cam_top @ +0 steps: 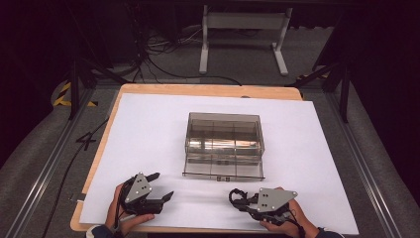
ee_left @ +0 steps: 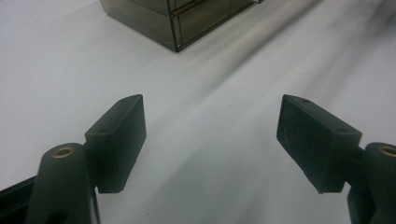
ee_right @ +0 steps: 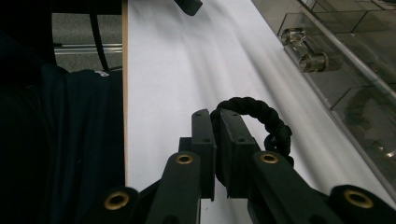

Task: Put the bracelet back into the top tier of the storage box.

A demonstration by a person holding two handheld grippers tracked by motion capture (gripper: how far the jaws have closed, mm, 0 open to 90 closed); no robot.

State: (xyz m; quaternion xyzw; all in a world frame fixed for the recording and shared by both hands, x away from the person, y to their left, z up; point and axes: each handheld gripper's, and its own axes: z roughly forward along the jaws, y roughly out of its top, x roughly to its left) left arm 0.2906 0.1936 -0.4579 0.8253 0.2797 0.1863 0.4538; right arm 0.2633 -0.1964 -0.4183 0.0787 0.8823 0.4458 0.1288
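Black braided hair tie (ee_right: 261,121), a looped cord, was clenched between the jaws of the right tool (ee_right: 219,116); in the right gripper view the loop arched over the jaw tips and hung down on one side of them. In the high view the same loop (cam_top: 237,197) showed at the tip of the right tool (cam_top: 246,202), just above the white sheet (cam_top: 148,129) near the desk's (cam_top: 208,90) near edge, right of centre. A person's hand (cam_top: 292,223) held that tool from below. The left tool (cam_top: 162,186) lay at the near left of the sheet, held in the other hand (cam_top: 124,215); its jaws stood well apart and released, with nothing between them, and in the left gripper view bare white sheet (ee_left: 210,140) showed between the two black pads (ee_left: 123,135).

A smoke-tinted transparent drawer box (cam_top: 224,141) stood at the middle of the sheet, farther off than both tools and apart from them. Its drawer (cam_top: 223,168) was pulled out toward the near side, and dividers split it into compartments. In the right gripper view a clear cylindrical knob (ee_right: 306,51) projected from the drawer front (ee_right: 355,93), close beside the hair tie but not touching it. A dark sleeve (ee_right: 70,140) occupied that view's left side.
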